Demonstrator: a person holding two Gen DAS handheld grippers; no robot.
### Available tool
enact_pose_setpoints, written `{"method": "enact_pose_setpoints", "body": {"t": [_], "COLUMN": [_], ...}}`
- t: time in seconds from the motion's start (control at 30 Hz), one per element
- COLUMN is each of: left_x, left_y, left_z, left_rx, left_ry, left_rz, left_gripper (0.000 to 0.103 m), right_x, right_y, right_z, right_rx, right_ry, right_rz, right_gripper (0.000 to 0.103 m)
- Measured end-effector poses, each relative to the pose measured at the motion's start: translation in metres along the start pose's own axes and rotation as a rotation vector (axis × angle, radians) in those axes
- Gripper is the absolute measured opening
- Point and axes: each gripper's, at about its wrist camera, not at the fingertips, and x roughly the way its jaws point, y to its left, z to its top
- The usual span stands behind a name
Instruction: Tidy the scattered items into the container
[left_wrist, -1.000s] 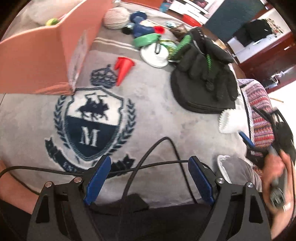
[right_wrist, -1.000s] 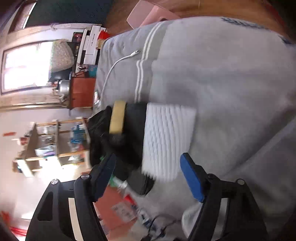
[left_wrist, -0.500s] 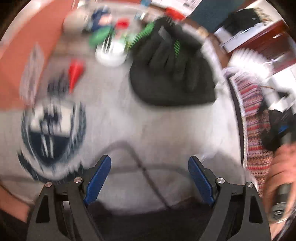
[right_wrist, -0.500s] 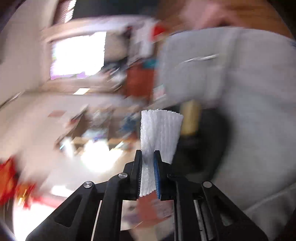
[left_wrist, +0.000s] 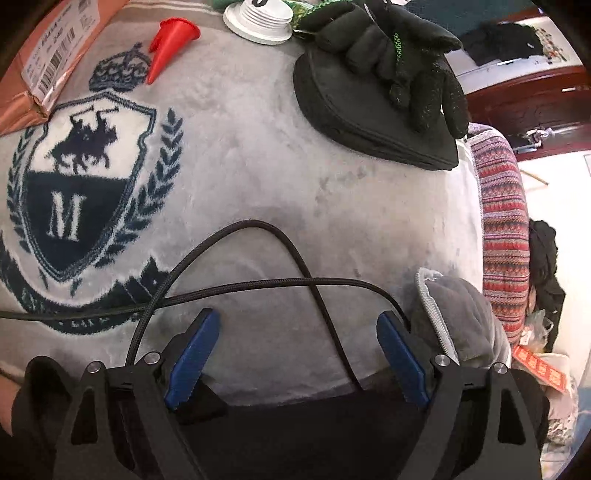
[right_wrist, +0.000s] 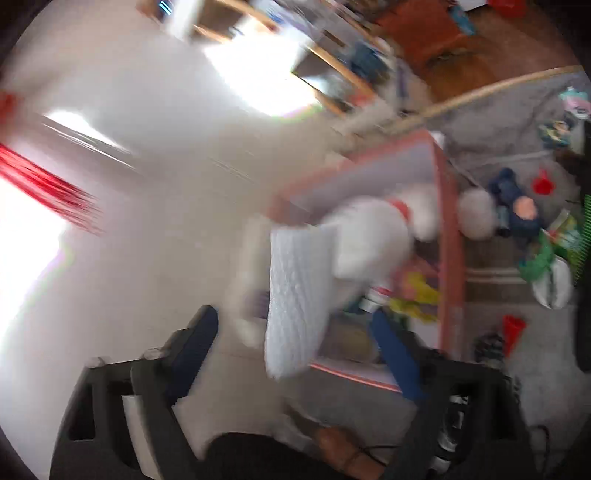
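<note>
The right gripper (right_wrist: 295, 332) is opening, its jaws clear of the white foam sleeve (right_wrist: 295, 295), which hangs between them above the pink box (right_wrist: 448, 258). The left gripper (left_wrist: 295, 354) is spread wide over the grey blanket (left_wrist: 258, 155), empty; a black glove (left_wrist: 399, 55) lies at one o'clock and a red cone (left_wrist: 170, 44) at eleven.

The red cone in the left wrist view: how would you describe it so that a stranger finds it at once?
Start from the grey blanket with the big navy crest. Just above the crest's crown, between the orange box and the white round lid, lies the red cone, tip pointing at the crest. It is the only bright red, pointed thing there.
</note>
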Motion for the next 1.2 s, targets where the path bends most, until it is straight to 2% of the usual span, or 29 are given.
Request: {"method": "enact_pose_setpoints", "body": {"t": [0.07, 0.17, 0.27, 0.37, 0.47, 0.53, 0.6, 0.67, 0.7, 0.73, 0.77, 0.8, 0.87, 0.97, 1.07, 1.2], "left_x": [0.001, 0.003, 0.004, 0.005, 0.005, 0.006, 0.006, 0.007, 0.007, 0.008, 0.008, 0.009, 0.009, 0.010, 0.011, 0.012], "left_y": [0.001, -0.002, -0.003, -0.002, -0.002, -0.002, 0.000, 0.000, 0.000, 0.000, -0.001, -0.002, -0.003, -0.004, -0.004, -0.006], "left_z": [0.001, 0.002, 0.001, 0.003, 0.005, 0.005, 0.006, 0.006, 0.006, 0.006, 0.007, 0.007, 0.007, 0.006, 0.005, 0.004], "left_rx": [-0.008, 0.000, 0.001, -0.010, -0.013, -0.017, -0.022, -0.023, -0.022, -0.022, -0.022, -0.023, -0.022, -0.020, -0.019, -0.016], "left_ry": [0.004, 0.008, -0.001, -0.021, -0.036, -0.043, -0.051, -0.056, -0.057, -0.058, -0.060, -0.060, -0.061, -0.063, -0.061, -0.053], "left_rz": [-0.015, -0.010, -0.008, -0.021, -0.029, -0.040, -0.053, -0.058, -0.059, -0.059, -0.058, -0.058, -0.056, -0.059, -0.061, -0.069], "left_gripper": [0.091, 0.093, 0.093, 0.093, 0.093, 0.093, 0.093, 0.093, 0.093, 0.093, 0.093, 0.093, 0.093, 0.093, 0.093, 0.093], "right_x": [-0.012, -0.064, -0.125, -0.167, -0.169, -0.160, -0.144, -0.125, -0.122, -0.124, -0.128, -0.134, -0.146, -0.168, -0.178, -0.168], "right_y": [-0.017, -0.060, -0.116, -0.167, -0.200, -0.222, -0.243, -0.260, -0.262, -0.261, -0.261, -0.262, -0.254, -0.222, -0.153, -0.026], "right_z": [-0.004, 0.001, 0.015, 0.031, 0.044, 0.051, 0.056, 0.054, 0.050, 0.048, 0.046, 0.043, 0.037, 0.032, 0.034, 0.039], "right_rx": [0.019, 0.041, 0.085, 0.116, 0.078, 0.051, 0.034, 0.055, 0.049, 0.036, 0.056, 0.095, 0.112, 0.106, -0.010, -0.253], "right_ry": [-0.026, -0.114, -0.204, -0.204, -0.139, -0.135, -0.116, -0.066, -0.068, -0.081, -0.086, -0.095, -0.107, -0.127, -0.156, -0.156], "right_rz": [-0.009, -0.107, -0.272, -0.468, -0.635, -0.698, -0.726, -0.708, -0.727, -0.727, -0.680, -0.628, -0.596, -0.516, -0.424, -0.257], "right_gripper": [0.080, 0.080, 0.080, 0.080, 0.080, 0.080, 0.080, 0.078, 0.064, 0.029, 0.021, 0.020, 0.018, 0.018, 0.018, 0.018]}}
